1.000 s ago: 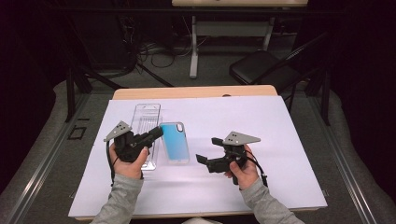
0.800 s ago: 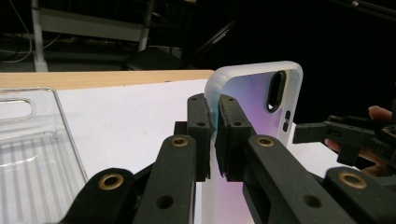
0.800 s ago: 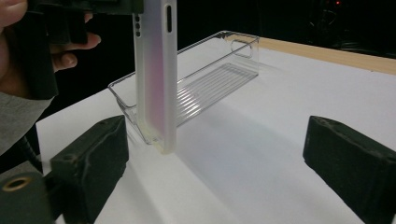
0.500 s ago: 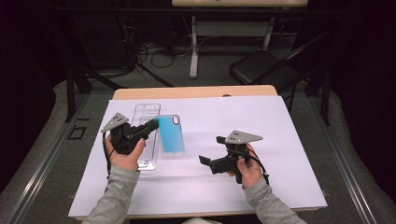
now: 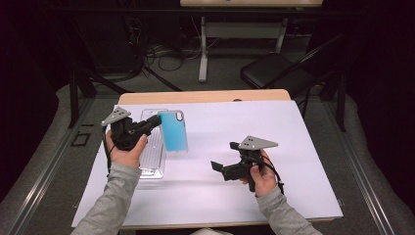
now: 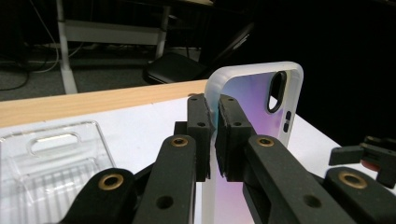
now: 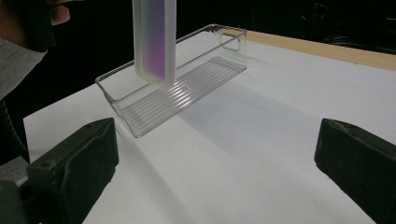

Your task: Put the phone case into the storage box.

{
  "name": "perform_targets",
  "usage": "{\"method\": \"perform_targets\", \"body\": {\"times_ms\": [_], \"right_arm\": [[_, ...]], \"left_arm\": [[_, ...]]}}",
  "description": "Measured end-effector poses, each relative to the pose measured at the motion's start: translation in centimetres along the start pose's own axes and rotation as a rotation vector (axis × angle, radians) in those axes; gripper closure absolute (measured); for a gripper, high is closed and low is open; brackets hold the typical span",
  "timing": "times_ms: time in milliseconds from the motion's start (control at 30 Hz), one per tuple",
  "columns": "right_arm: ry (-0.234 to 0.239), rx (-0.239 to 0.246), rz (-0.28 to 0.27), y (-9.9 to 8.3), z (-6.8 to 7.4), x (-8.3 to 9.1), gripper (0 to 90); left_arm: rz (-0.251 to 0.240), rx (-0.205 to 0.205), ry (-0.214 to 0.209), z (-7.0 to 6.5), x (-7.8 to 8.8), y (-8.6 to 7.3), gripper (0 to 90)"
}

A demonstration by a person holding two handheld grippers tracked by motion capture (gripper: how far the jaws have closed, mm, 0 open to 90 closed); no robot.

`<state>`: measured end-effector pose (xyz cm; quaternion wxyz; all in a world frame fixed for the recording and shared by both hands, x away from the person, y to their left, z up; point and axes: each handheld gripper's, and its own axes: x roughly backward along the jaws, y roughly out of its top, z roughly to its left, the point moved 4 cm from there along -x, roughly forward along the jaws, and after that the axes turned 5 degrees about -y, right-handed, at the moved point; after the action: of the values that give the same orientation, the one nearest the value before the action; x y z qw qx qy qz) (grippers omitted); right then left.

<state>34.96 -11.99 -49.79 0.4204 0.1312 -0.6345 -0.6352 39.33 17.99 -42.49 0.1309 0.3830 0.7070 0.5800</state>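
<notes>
Counts: one phone case (image 5: 173, 130), one clear tray (image 5: 151, 156), two grippers. Left gripper (image 6: 212, 135) is clamped on the case's long edge, holding it off the white sheet (image 5: 293, 142), just beside the tray. Right gripper (image 7: 215, 172) has jaws spread wide, nothing between them. Left gripper view shows the case's camera cutout; right gripper view shows its lower end hanging over the tray's ribbed floor.

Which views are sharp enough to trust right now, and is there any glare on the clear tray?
High view: even light on the white table, dark surroundings, slightly soft. Left gripper view: the near jaws are blurred, the phone case fairly sharp. Right gripper view: bright streaks on the ribbed floor of the clear tray, the tool's jaws out of focus.
</notes>
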Motion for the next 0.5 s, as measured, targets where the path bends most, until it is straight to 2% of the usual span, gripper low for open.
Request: {"method": "perform_targets", "body": {"times_ms": [333, 500], "right_arm": [[0.002, 0.003, 0.003, 0.0, 0.0, 0.0, 0.0], [0.002, 0.001, 0.006, -0.1, 0.0, 0.0, 0.0]], "left_arm": [[-0.022, -0.044, 0.051, 1.3, 0.6, 3.3, 85.2], [-0.039, -0.036, 0.066, 2.5, 1.0, 5.0, 85.3]]}}
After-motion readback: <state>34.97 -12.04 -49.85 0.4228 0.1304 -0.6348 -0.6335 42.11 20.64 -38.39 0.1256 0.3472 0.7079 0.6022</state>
